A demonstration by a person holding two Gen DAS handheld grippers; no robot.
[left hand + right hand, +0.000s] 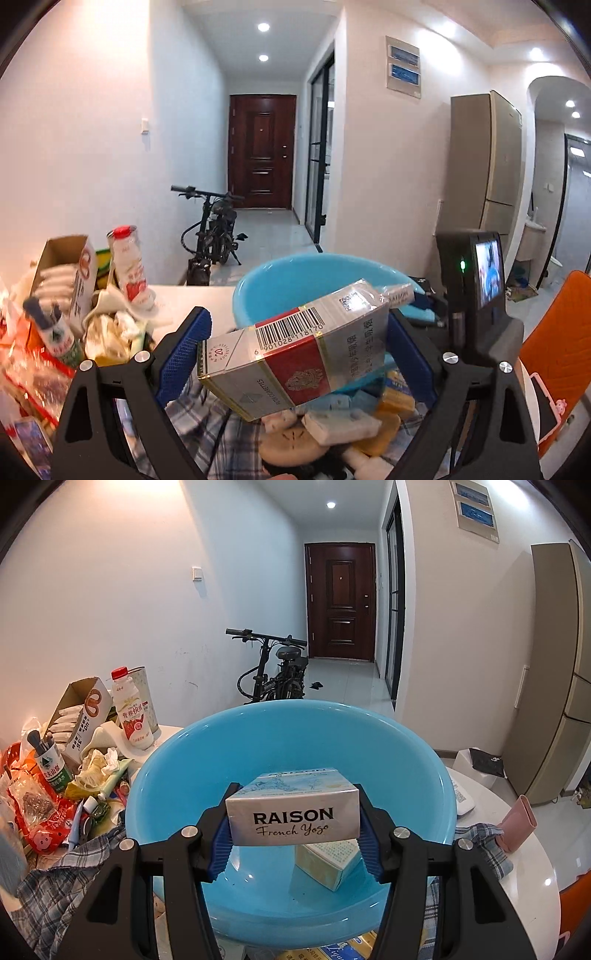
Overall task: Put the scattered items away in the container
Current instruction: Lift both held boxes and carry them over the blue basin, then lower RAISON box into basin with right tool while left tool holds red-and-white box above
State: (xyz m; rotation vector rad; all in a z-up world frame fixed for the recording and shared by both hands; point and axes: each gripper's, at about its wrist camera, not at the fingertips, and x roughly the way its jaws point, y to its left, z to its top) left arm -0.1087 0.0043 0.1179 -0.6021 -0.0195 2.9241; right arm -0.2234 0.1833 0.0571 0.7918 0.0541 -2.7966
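My left gripper (295,350) is shut on a silver and red cigarette carton (291,354), tilted, held in front of the blue basin (280,284). My right gripper (293,830) is shut on a pale blue RAISON French Yogo box (293,812) and holds it above the inside of the blue basin (207,760). A small pale green box (328,862) lies on the basin's floor below the held box.
A pile of clutter sits left of the basin: a strawberry drink bottle (133,712), an open cardboard box (79,709), a green-labelled cup (51,768), red packets (44,816), tissues (99,764). A plaid cloth (62,878) lies under the basin. Small packs (343,424) lie below. A screen device (476,273) stands right.
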